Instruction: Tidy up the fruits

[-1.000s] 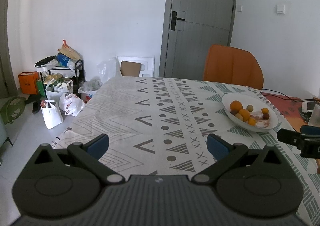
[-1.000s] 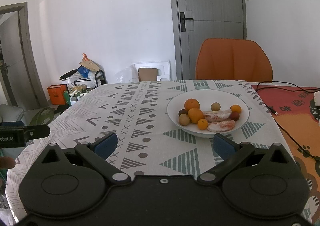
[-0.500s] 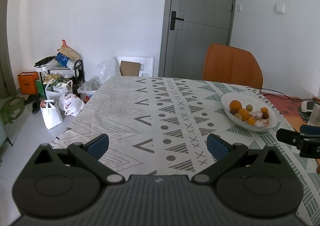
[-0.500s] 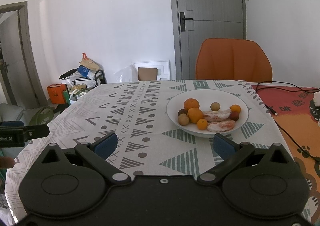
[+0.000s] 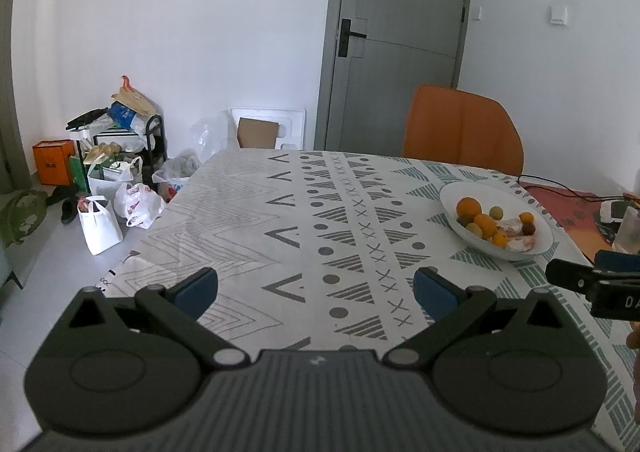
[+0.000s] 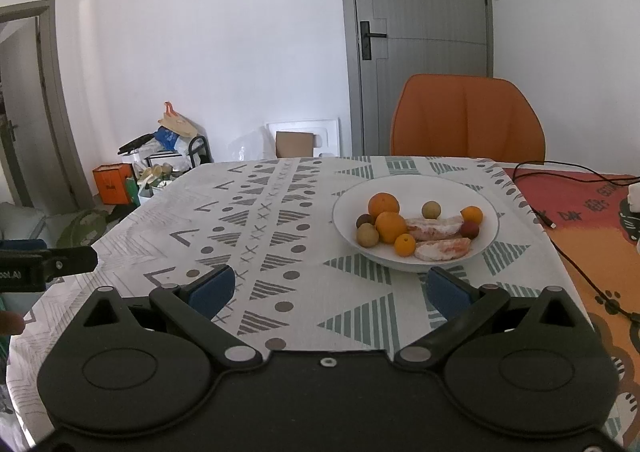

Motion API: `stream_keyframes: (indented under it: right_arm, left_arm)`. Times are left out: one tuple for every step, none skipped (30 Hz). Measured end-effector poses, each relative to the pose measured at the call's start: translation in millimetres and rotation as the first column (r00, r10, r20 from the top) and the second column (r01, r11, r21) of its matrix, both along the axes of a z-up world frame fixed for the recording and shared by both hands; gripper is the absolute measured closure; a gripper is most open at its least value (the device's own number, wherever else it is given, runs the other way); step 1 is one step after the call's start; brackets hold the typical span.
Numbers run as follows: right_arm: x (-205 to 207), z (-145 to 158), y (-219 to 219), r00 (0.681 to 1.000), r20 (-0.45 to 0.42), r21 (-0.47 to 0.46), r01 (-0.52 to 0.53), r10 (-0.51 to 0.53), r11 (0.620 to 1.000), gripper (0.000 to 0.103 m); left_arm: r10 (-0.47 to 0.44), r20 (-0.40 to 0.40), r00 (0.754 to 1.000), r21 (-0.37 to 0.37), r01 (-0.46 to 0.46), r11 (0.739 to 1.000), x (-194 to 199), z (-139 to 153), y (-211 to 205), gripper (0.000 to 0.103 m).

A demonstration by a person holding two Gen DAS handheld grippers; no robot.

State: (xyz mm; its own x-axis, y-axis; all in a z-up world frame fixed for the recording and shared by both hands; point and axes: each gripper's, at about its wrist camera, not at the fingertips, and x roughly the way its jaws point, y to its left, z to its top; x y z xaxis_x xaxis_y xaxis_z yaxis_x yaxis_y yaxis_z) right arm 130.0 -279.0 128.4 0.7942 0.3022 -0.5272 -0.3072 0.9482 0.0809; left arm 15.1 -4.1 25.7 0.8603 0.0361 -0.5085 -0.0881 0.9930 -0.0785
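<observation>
Between the right gripper point(image 6: 328, 292) and the white bowl point(image 6: 486, 208) lies only bare patterned bench point(image 6: 256, 228), so the way in is open. An orange chair point(image 6: 468, 116) stands close behind the far edge. A black cable point(image 6: 560, 248) trails just right of the bowl.

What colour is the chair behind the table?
The chair is orange. It shows best in the right wrist view.

white shallow bowl point(image 6: 416, 208) on patterned cloth-covered table point(image 6: 260, 228), toward its right side | oranges, small round fruits and peeled citrus segments point(image 6: 442, 249) in bowl | orange padded chair point(image 6: 468, 116) behind table | grey door point(image 6: 416, 32) behind chair | bags and boxes point(image 5: 104, 172) on floor left of table
</observation>
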Motion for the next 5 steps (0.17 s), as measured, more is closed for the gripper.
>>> stream_keyframes:
  right_arm:
    - [0.0,0.0,0.1,1.0,0.0,0.0,0.0,0.0,1.0,0.0]
    - [0.2,-0.5,0.2,1.0,-0.001,-0.001,0.0,0.0,1.0,0.0]
    - [0.6,-1.0,0.2,1.0,-0.002,-0.001,0.0,0.0,1.0,0.0]
    - [0.6,-1.0,0.2,1.0,-0.001,-0.001,0.0,0.0,1.0,0.0]
    - [0.8,-1.2,0.0,1.0,-0.001,-0.001,0.001,-0.001,1.0,0.0]
  left_arm:
    - [0.0,0.0,1.0,0.001,0.0,1.0,-0.3,-0.1,0.1,0.0]
    - [0.0,0.0,1.0,0.0,0.0,1.0,-0.2,-0.2,0.2,0.0]
    - [0.0,0.0,1.0,0.0,0.0,1.0,-0.2,-0.2,0.2,0.0]
    - [-0.001,0.0,1.0,0.0,0.001,1.0,-0.1,-0.1,0.1,0.0]
    - [-0.003,-0.001,1.0,0.0,0.003,1.0,0.1,-0.1,0.0,0.0]
